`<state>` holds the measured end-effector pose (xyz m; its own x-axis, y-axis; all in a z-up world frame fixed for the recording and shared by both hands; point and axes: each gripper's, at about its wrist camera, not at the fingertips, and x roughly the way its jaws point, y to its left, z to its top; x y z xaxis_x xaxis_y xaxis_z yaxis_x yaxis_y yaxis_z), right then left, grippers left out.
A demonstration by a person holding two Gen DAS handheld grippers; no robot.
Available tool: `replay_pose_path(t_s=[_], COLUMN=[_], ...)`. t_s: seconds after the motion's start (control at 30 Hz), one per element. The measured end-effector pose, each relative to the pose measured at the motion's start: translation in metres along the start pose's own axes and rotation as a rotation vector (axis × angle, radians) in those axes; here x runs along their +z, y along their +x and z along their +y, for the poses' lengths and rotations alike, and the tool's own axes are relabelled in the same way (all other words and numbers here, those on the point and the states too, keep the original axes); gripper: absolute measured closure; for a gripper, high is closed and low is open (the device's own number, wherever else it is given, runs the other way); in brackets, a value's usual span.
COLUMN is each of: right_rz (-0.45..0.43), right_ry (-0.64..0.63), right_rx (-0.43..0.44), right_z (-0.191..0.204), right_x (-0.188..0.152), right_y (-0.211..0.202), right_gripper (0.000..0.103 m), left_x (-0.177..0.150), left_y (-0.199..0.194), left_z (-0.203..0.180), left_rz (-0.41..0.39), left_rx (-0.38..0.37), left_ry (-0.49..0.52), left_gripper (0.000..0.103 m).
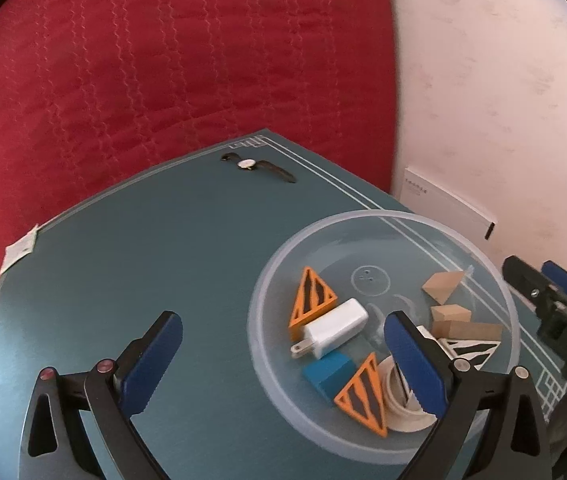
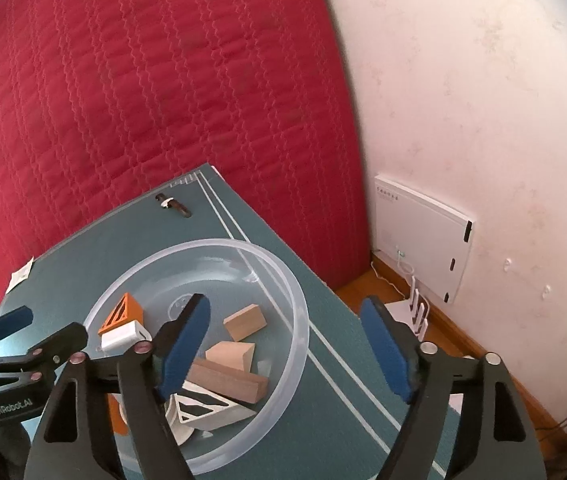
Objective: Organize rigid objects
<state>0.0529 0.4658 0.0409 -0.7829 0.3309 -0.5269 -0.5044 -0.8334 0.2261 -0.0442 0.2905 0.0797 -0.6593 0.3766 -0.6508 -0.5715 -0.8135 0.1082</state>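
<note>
Most pieces sit in clear bowl; wristwatch remains out on mat; left gripper wide, empty; right gripper parted, empty.

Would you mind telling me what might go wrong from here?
1. The wristwatch lies near the mat's far edge; a clumsy grab might push it off.
2. The left gripper has one finger inside the crowded bowl, so withdrawing could snag the charger.
</note>
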Motion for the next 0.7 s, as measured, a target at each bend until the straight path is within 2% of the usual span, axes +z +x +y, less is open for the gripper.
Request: replay_pose_path(t_s=[0.2, 0.47, 0.7], right_rz=[-0.023, -0.017, -0.015], right_ry=[0.037, 0.034, -0.060], right_rx=[-0.008, -0.006, 0.011], right_z=[-0.009, -0.014, -0.002], right_x=[0.004, -0.001, -0.010], right_y=[-0.011, -0.023, -0.041], right_gripper=[0.010, 0.009, 0.005], left_x=[-0.003, -0.012, -0.021], left_y=[-0.012, -0.023, -0.035], left_z=[0.008, 0.012, 0.013], left_rz=[-0.009, -0.001, -0.008], left_rx=[0.050, 0.049, 0.062], left_ry=[-0.033, -0.051, -0.047], left_gripper=[0.000, 0.000, 0.000])
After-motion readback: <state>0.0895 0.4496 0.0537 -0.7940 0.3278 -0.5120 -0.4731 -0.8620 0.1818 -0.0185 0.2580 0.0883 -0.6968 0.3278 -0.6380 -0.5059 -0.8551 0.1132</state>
